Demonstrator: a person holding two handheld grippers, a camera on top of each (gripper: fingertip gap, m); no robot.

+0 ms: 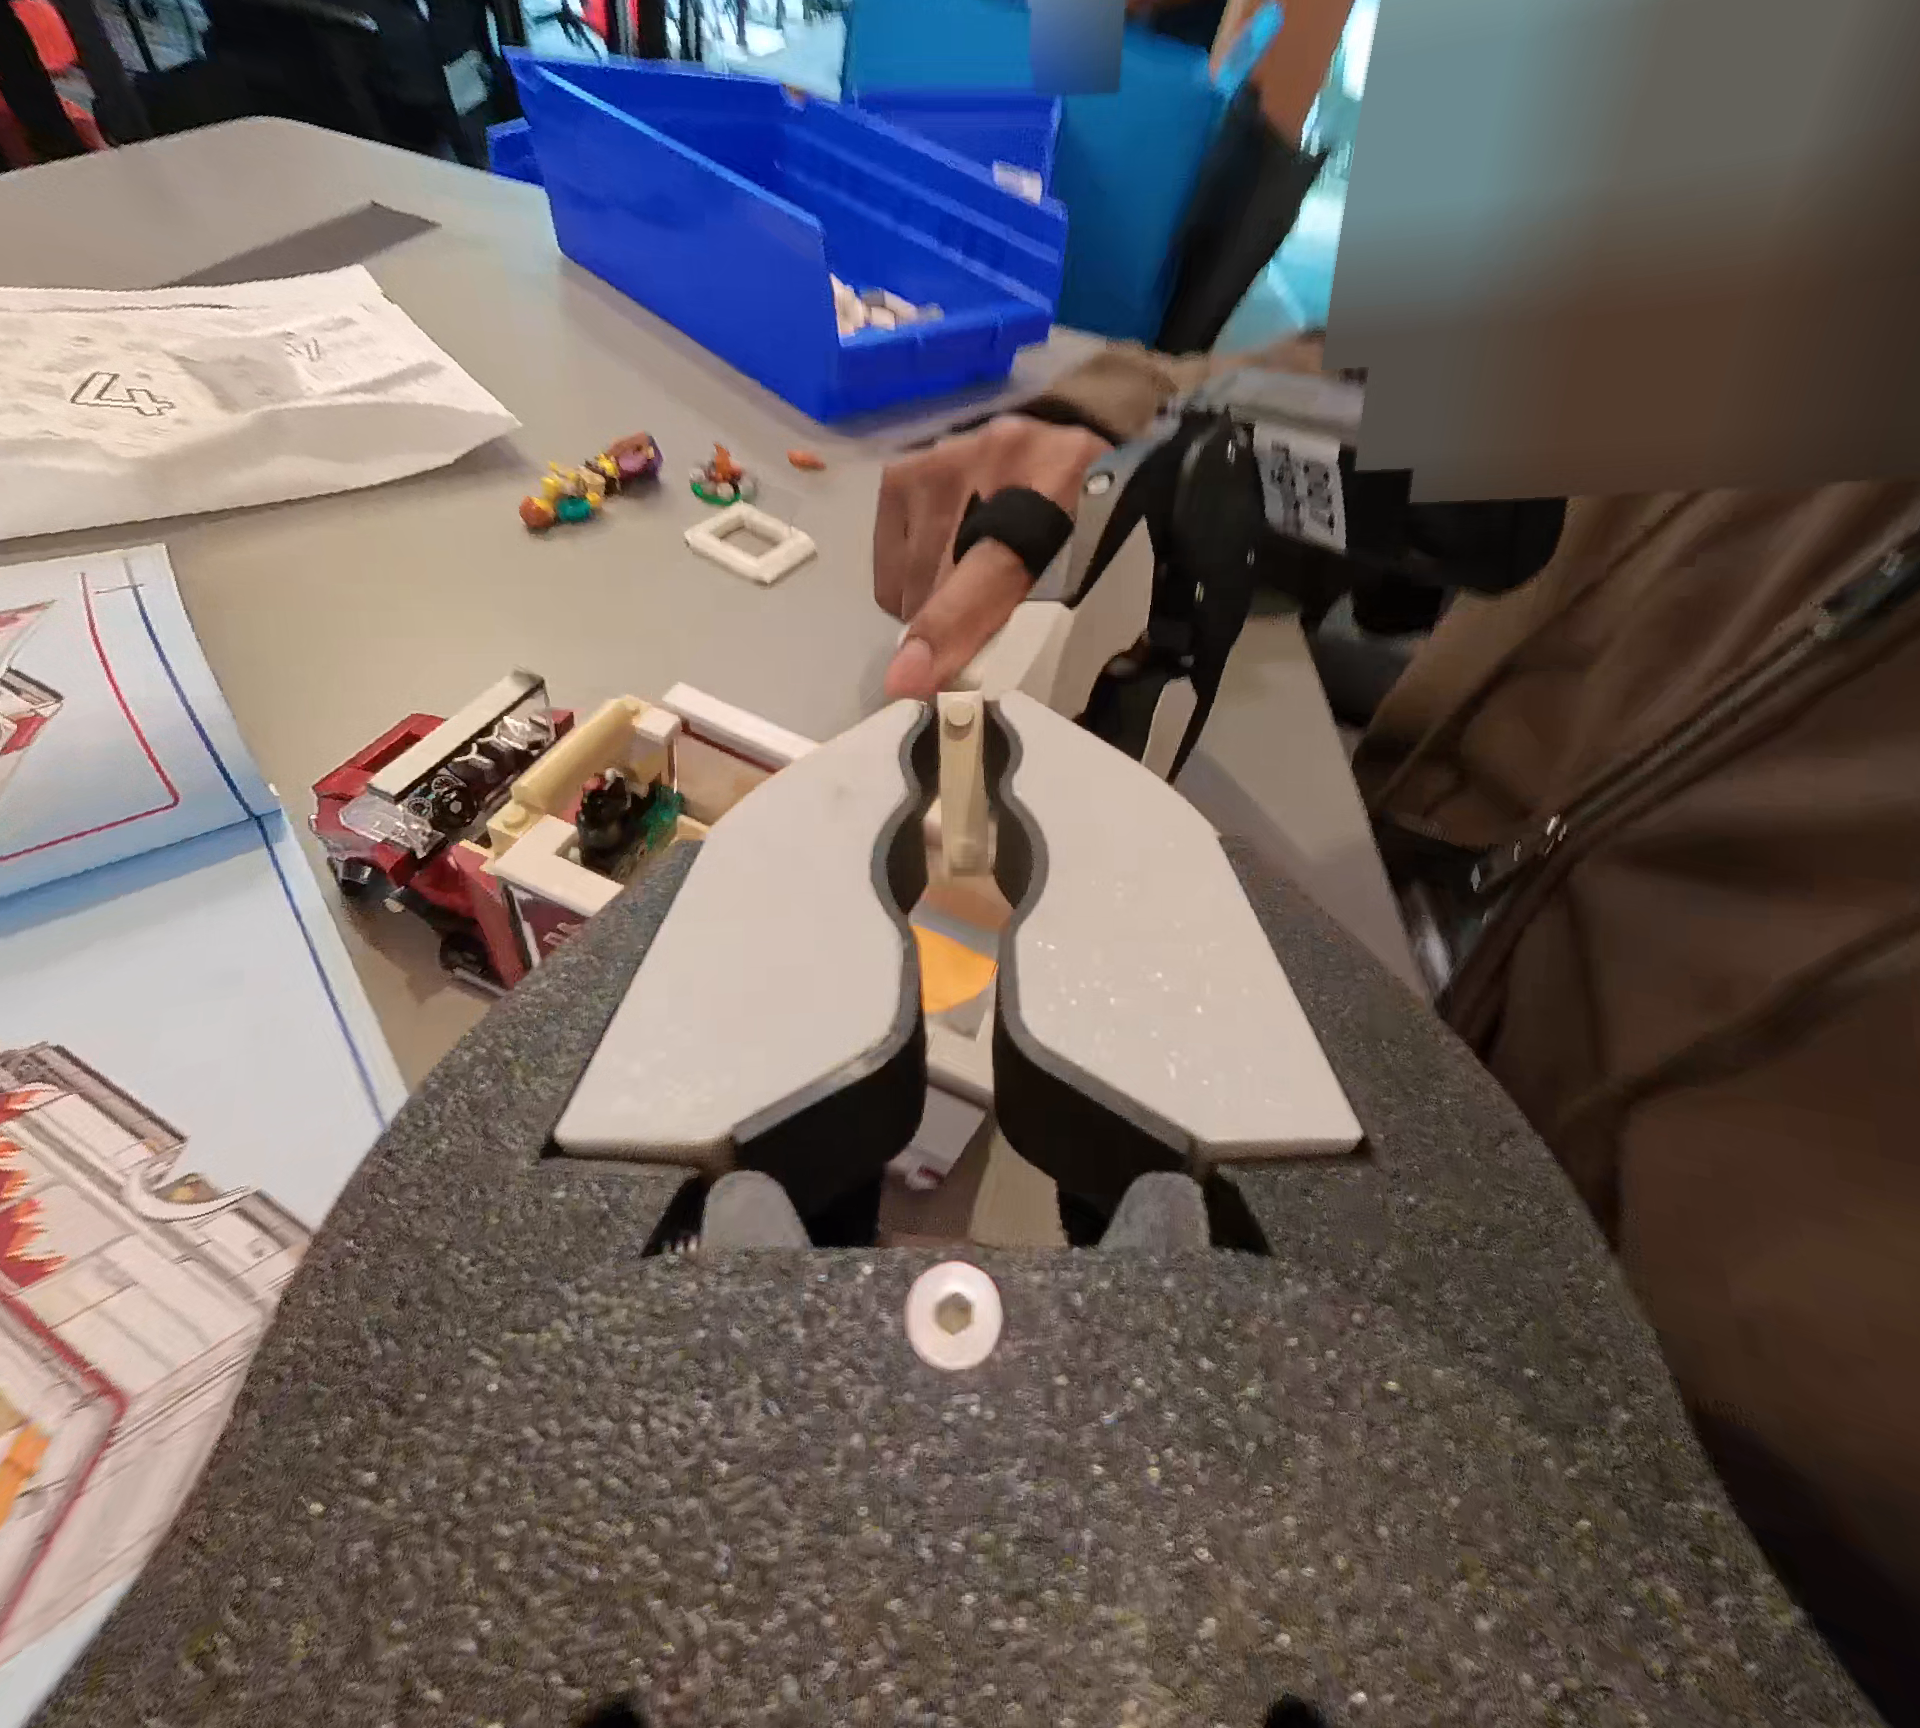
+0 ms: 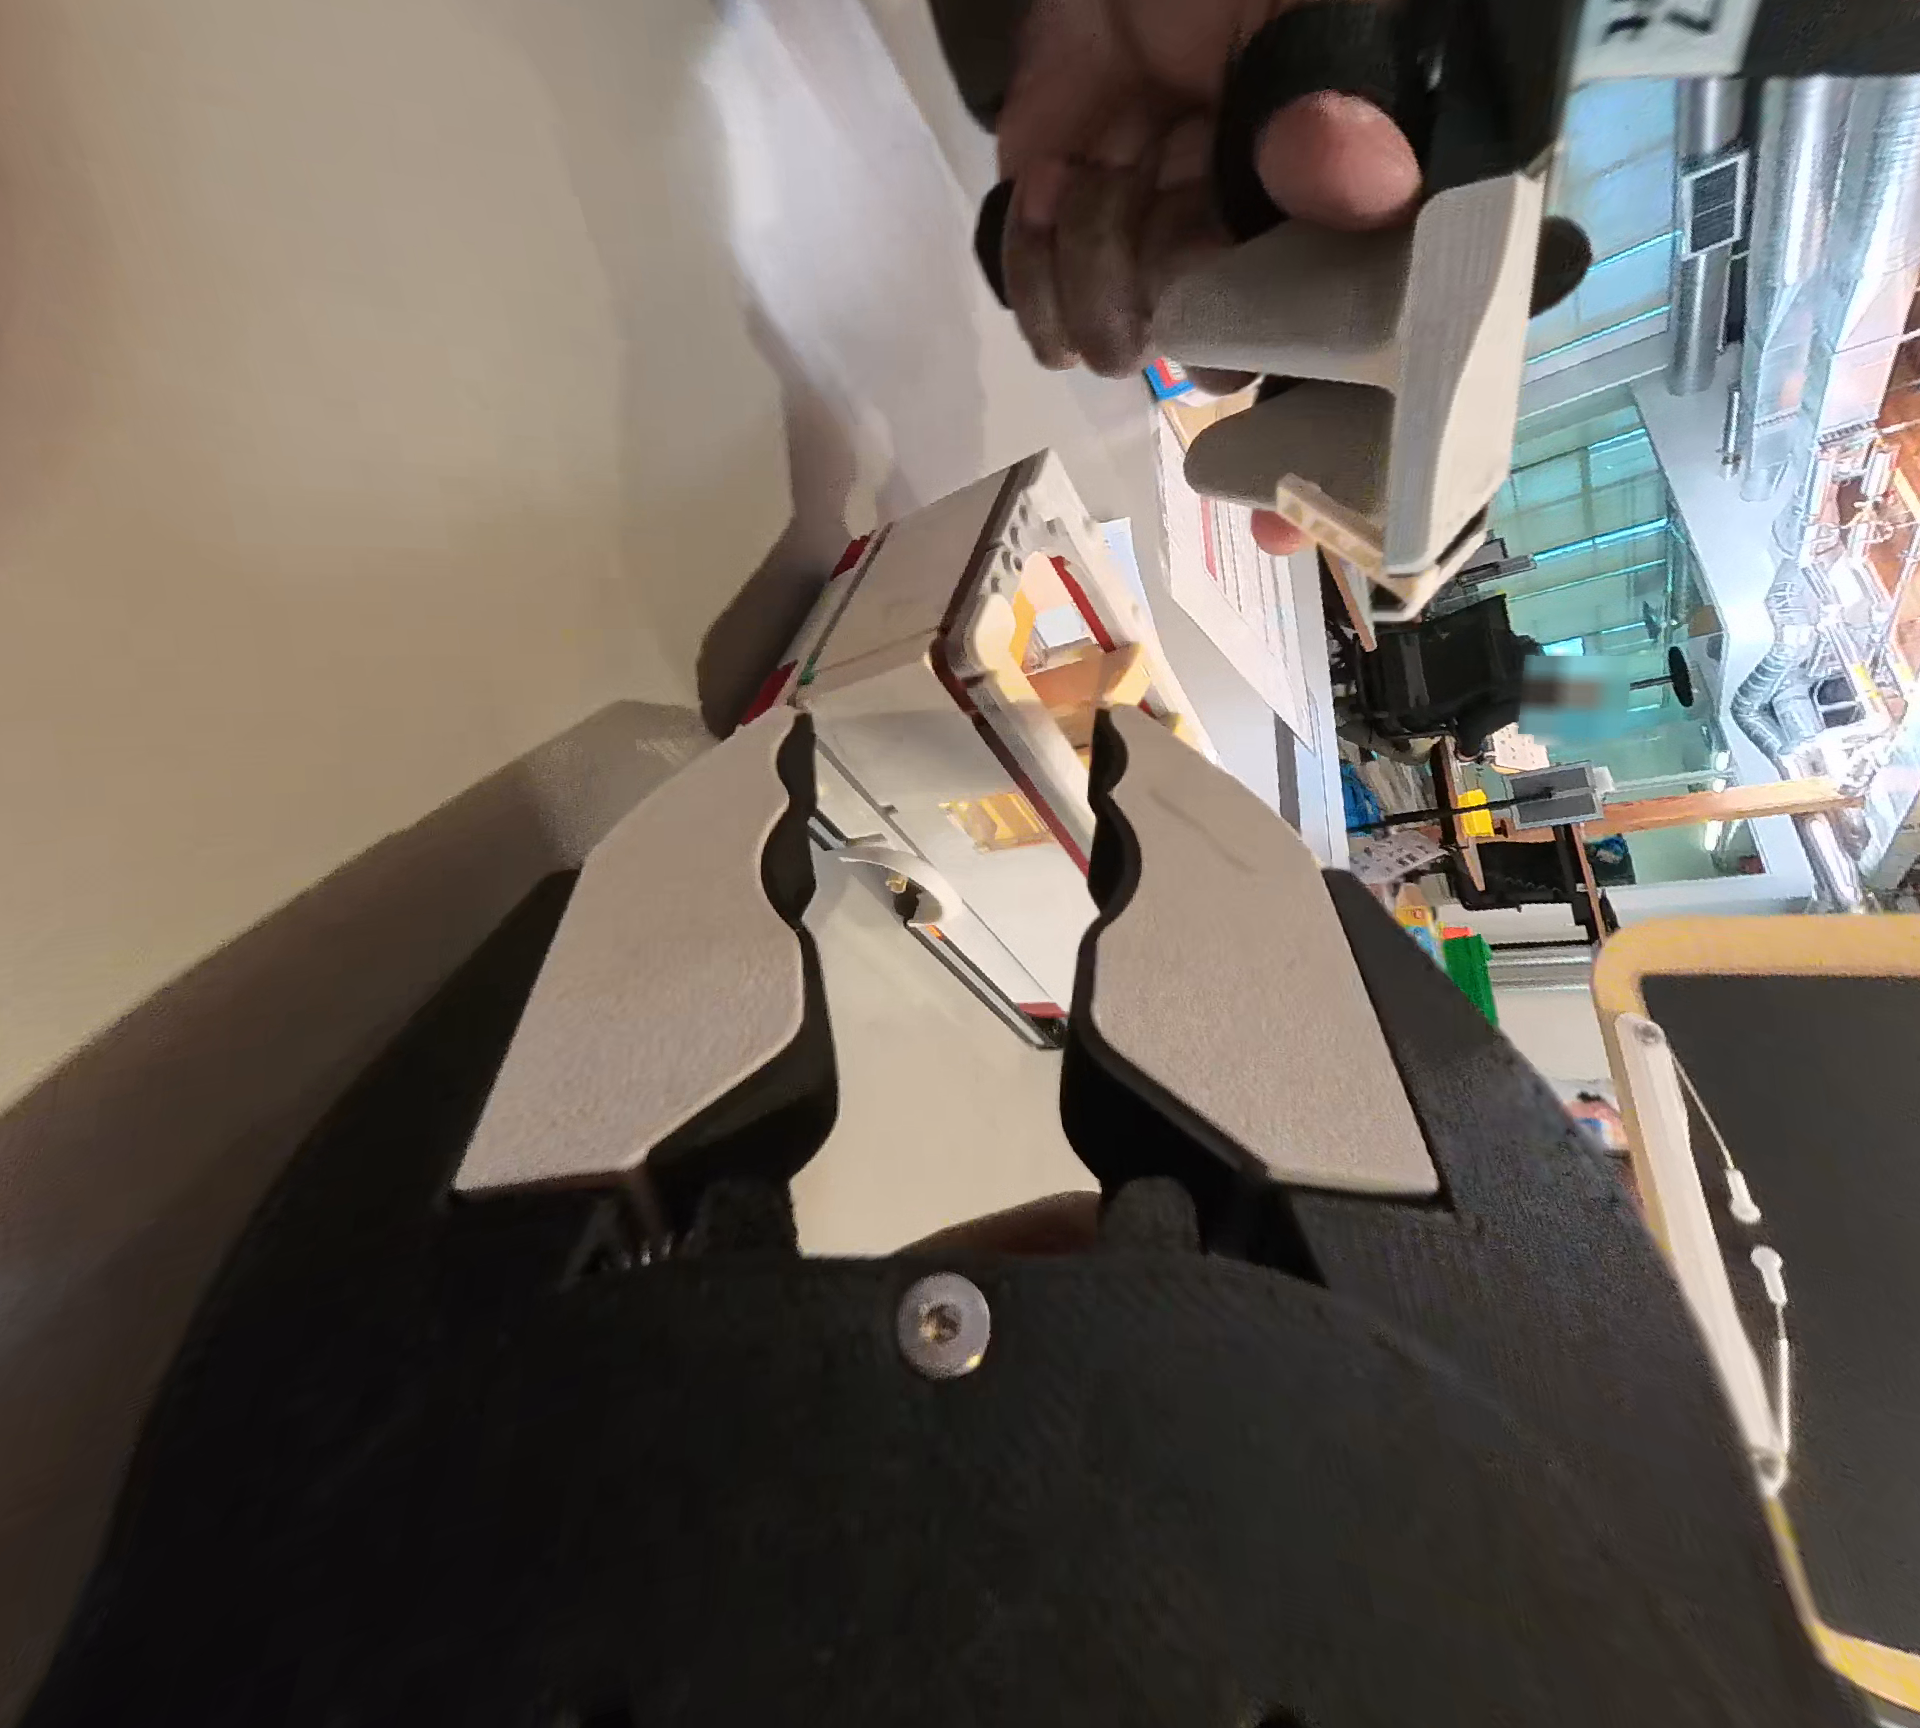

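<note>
Blue bin (image 1: pixel 727 224) holds few pale bricks (image 1: pixel 878 312).

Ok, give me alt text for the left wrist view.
The left gripper pinches a slim tan brick strip above a red and white toy brick building on a grey table. A hand touches the strip's tip; blue bins stand behind.

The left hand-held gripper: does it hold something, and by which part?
Yes. The left hand-held gripper holds a narrow tan brick piece, its fingertips closed on the piece's far end.
</note>
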